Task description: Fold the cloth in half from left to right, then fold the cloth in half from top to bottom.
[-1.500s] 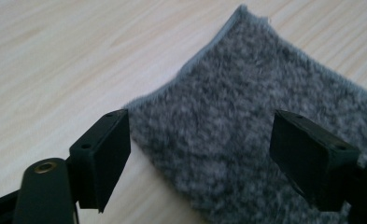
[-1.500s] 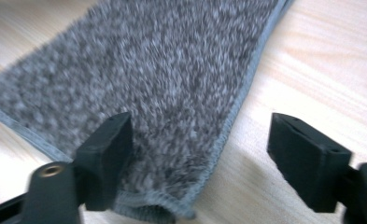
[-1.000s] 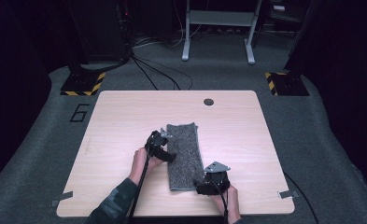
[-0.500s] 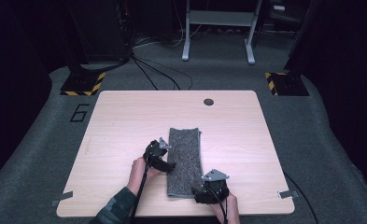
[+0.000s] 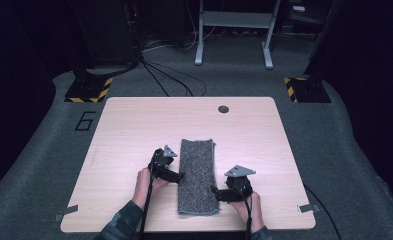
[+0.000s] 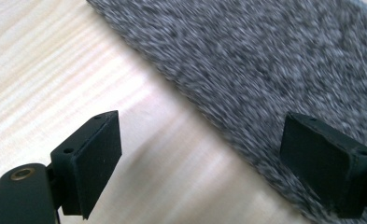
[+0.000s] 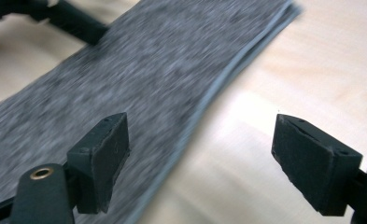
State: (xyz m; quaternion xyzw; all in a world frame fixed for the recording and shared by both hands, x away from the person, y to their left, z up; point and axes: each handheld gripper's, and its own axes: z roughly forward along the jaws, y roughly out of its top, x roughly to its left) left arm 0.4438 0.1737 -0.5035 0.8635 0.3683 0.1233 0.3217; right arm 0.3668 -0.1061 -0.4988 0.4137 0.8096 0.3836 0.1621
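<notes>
A grey speckled cloth [image 5: 198, 175] lies folded in a long narrow strip on the wooden table [image 5: 134, 130], running from the front edge toward the middle. My left gripper [image 5: 180, 176] is low at the strip's left edge, open, one pad over the wood and the other over the cloth [image 6: 274, 60]; nothing is pinched between its jaws [image 6: 209, 163]. My right gripper [image 5: 215, 192] hovers at the strip's right edge near the front, open [image 7: 200, 158], straddling the layered border of the cloth [image 7: 139, 79]. The left gripper [image 7: 74, 21] appears across the strip.
A round cable hole [image 5: 223, 109] sits near the table's far edge. Bare wood stretches to the left, right and back of the strip. Beyond the table are floor cables [image 5: 169, 80], a metal stand [image 5: 234, 30] and yellow-black striped bases [image 5: 89, 90].
The cloth was wider and skewed a second ago; it is now a narrower, straight strip. The right gripper has risen a little at the right edge. The left gripper has barely shifted.
</notes>
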